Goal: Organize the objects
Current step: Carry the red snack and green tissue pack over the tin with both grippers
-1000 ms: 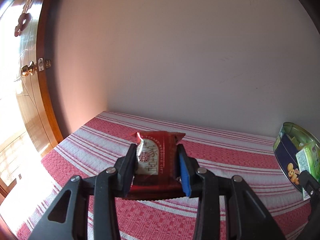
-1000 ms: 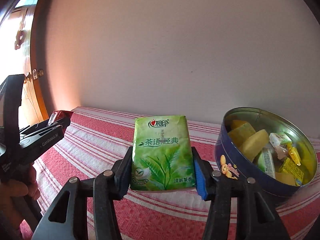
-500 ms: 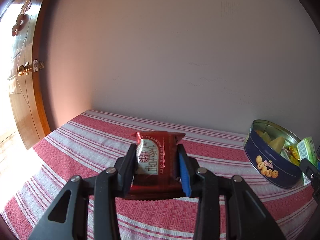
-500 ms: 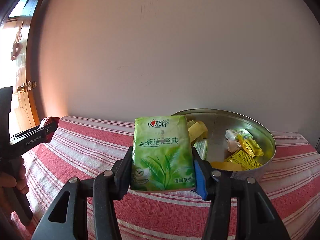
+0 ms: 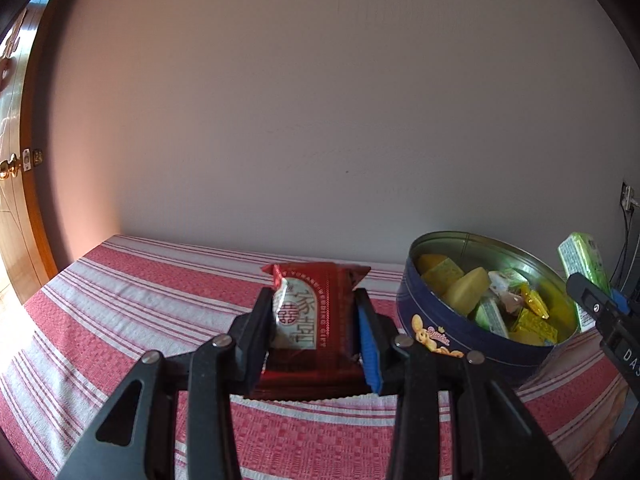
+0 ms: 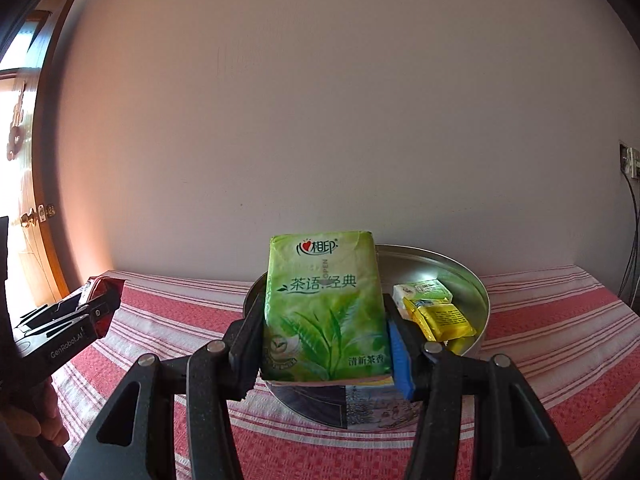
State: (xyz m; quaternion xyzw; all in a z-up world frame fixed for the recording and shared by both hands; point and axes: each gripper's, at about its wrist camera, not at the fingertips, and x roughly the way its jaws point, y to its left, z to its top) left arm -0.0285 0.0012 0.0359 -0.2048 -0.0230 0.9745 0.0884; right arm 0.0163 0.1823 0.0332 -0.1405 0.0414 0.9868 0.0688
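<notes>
My left gripper (image 5: 314, 320) is shut on a dark red snack packet (image 5: 316, 308) and holds it above the striped cloth, just left of a round blue tin (image 5: 448, 332) holding several yellow and green packets. My right gripper (image 6: 324, 332) is shut on a green tissue pack (image 6: 326, 308), held upright over the tin's (image 6: 476, 292) near rim. The tissue pack also shows at the right edge of the left wrist view (image 5: 582, 264). The left gripper with the red packet shows at the left of the right wrist view (image 6: 86, 312).
A red and white striped cloth (image 5: 120, 300) covers the table, which stands against a plain wall. A wooden door (image 5: 12, 200) is at the left. Cables and a wall socket (image 6: 630, 164) are at the right.
Both grippers have moved right toward the tin. The tissue pack now sits over the tin's near rim, and the tin has come close beside the red packet.
</notes>
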